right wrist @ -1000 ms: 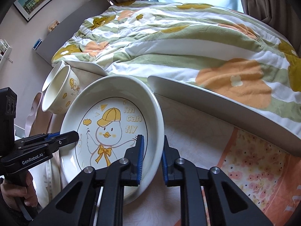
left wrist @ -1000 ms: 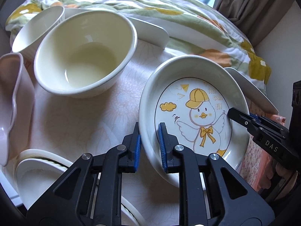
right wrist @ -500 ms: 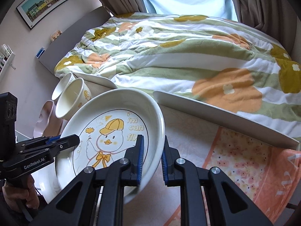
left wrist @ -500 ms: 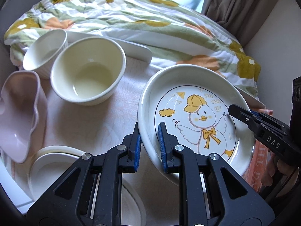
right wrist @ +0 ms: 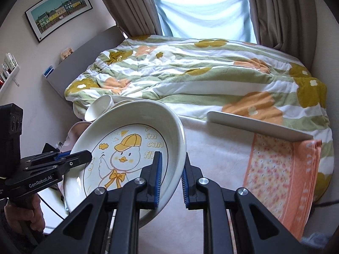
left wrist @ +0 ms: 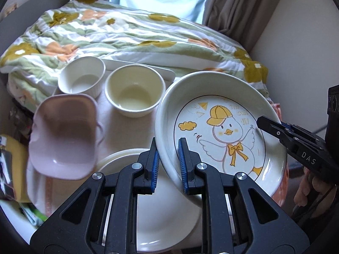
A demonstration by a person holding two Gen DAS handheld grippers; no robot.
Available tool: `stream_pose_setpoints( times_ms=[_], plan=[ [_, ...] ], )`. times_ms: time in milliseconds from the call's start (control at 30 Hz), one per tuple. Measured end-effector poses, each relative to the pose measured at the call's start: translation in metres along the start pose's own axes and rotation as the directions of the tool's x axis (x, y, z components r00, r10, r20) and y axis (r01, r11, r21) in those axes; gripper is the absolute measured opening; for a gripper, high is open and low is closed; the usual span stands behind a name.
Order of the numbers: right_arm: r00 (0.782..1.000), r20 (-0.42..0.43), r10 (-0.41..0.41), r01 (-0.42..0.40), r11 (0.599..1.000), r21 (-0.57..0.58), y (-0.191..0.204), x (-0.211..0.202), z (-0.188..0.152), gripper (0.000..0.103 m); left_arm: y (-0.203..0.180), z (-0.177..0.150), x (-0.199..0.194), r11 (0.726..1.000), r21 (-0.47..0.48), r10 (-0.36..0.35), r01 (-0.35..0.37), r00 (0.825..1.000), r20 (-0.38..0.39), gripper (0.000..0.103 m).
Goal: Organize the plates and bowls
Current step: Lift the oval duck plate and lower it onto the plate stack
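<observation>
Raised since the earlier frames, the deep white ceramic plate printed with a yellow-capped duck [left wrist: 222, 127] now hangs tilted clear of the table, with the bowls seen smaller and lower beneath it. Left gripper [left wrist: 168, 163] is clamped nearly closed on the plate's near-left rim, one blue pad inside and one outside; right gripper [right wrist: 171, 176] pinches the opposite rim in the same way. Below lies a pale, faintly patterned tablecloth [left wrist: 127, 131], with an orange floral cloth [right wrist: 279, 169] at its right end. Behind the table stands a bed under a green-striped, flower-printed quilt [right wrist: 190, 74], backed by brown curtains [right wrist: 131, 6] and a bright window; a framed picture of coloured houses [right wrist: 59, 8] hangs on the left wall. On the table sit a cream round bowl [left wrist: 135, 91], a white ribbed bowl [left wrist: 81, 78] just beside it, a pink squarish bowl [left wrist: 63, 135], and a stack of white plates [left wrist: 165, 218] directly under the left gripper. From the right wrist view the lifted plate hides most of these bowls.
</observation>
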State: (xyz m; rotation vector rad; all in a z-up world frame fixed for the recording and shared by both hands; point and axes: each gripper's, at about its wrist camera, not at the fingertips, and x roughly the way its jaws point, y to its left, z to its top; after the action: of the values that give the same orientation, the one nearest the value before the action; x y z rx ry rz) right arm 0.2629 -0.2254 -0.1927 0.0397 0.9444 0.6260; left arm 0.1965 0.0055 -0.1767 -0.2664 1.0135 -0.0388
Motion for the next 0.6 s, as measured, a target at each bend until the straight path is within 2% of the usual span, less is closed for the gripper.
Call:
stream_pose_setpoints(
  times_ms=[100,333,600],
  plan=[
    [1.0,0.015,-0.021,0.02,0.999,0.047,0.026,-0.005,-0.017,0.016,0.025,-0.011,-0.016,0.998,0.055,-0.012,0.012,1.0,-0.01,0.015],
    [0.998,-0.005,-0.064,0.064,0.986,0.154,0.079,0.009,-0.069,0.016,0.077,-0.048,-0.019,0.99,0.138,-0.016,0.029,0.996,-0.09,0.015],
    [0.989,-0.052,-0.139,0.146,0.972,0.182,0.095,0.028,-0.109,0.016,0.096,-0.078,0.008,0.984,0.161,-0.054,0.081,0.985,-0.164,0.015]
  ],
)
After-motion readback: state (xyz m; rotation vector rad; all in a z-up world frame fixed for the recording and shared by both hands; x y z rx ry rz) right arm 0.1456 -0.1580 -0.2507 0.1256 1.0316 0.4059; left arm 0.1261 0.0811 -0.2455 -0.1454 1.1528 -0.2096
